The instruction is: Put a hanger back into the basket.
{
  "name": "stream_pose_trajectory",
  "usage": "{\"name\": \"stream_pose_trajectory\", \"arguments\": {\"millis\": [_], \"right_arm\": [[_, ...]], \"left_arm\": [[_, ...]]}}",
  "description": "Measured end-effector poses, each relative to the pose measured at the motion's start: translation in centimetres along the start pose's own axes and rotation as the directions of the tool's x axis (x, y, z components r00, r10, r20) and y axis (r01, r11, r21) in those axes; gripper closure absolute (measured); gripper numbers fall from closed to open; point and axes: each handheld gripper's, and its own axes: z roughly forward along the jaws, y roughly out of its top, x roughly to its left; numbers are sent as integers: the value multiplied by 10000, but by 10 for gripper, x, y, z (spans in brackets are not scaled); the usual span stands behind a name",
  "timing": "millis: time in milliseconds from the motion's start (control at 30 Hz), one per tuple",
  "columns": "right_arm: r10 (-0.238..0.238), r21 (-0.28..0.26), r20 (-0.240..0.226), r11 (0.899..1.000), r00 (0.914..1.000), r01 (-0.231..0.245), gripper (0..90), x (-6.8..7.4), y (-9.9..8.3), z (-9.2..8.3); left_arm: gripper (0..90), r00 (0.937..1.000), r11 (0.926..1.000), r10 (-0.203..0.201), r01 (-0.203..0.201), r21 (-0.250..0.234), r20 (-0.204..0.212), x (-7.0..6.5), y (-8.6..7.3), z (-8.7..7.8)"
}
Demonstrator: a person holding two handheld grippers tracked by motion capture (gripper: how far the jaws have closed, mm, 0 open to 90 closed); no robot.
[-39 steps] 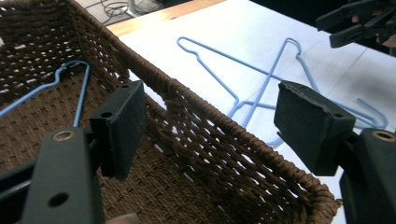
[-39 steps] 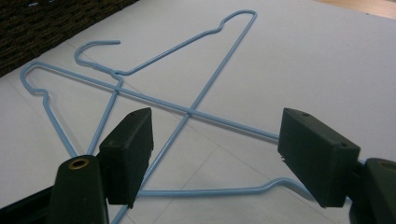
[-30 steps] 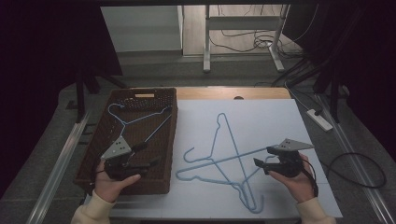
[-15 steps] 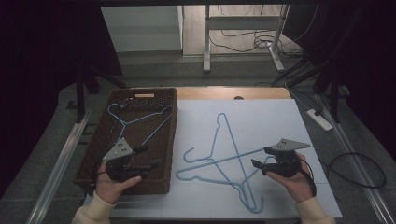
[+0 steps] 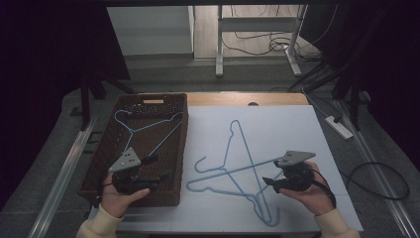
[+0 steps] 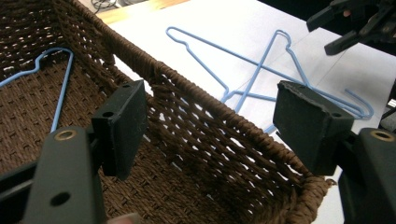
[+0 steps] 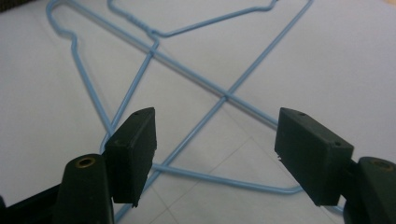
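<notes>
Blue wire hangers (image 5: 233, 171): two lie crossed on the white counter (image 5: 277, 129), and a third hanger (image 5: 143, 130) is already in the brown wicker basket (image 5: 181, 148) at left, so this looks like sorting hangers into the basket. Right claw (image 5: 267, 182) stands wide with nothing between its jaws, which have just narrowed a little, low beside the crossed pair, likely lining up a pick. Left claw (image 5: 158, 174) is wide and empty over the basket's near end, probably waiting.

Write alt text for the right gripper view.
The right tongs hang open just above two crossed light-blue wire hangers lying on the white table, with nothing between the black pads.
</notes>
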Motion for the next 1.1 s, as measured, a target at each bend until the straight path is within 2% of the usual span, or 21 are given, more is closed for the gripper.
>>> {"name": "stream_pose_trajectory", "arguments": {"millis": [100, 233, 400, 467, 500, 567, 700, 900, 1100], "right_arm": [[-541, 557, -183, 9969, 9984, 551, 301, 3, 0, 4], [-813, 1114, -509, 9900, 9954, 865, 303, 8, 1, 9], [-1278, 1481, -1045, 9787, 9863, 1425, 322, 11, 3, 14], [-1521, 1695, -1198, 9706, 9811, 1711, 331, 9, 4, 15], [-1521, 1695, -1198, 9706, 9811, 1711, 331, 9, 4, 15], [-1654, 1982, -1318, 9617, 9774, 1895, 333, 7, 5, 18], [-1775, 2198, -1653, 9523, 9701, 2117, 338, 8, 6, 24], [-2200, 2628, -2081, 9260, 9530, 2711, 351, 19, 13, 35], [-2291, 2776, -2321, 9158, 9453, 2901, 376, 25, 20, 43]], "left_arm": [[270, 10000, 10000, 29, -29, -36, 15, -1, 1, -1], [269, 10000, 10000, -20, 21, -62, 70, -1, 1, 0], [270, 10000, 10000, 2, -2, -60, 65, -3, 1, 0], [270, 10000, 10000, 4, -3, -57, 77, -3, 1, 0], [270, 10000, 10000, 4, -3, -57, 77, -3, 1, 0], [270, 10000, 10000, 0, 1, -46, 88, -2, 1, 0], [270, 9999, 10000, 16, -16, -37, 99, -3, 1, 1], [271, 9999, 10000, 42, -42, 4, 149, -5, 1, 2], [273, 9997, 9999, 108, -109, 21, 209, -8, 1, 4]]}}
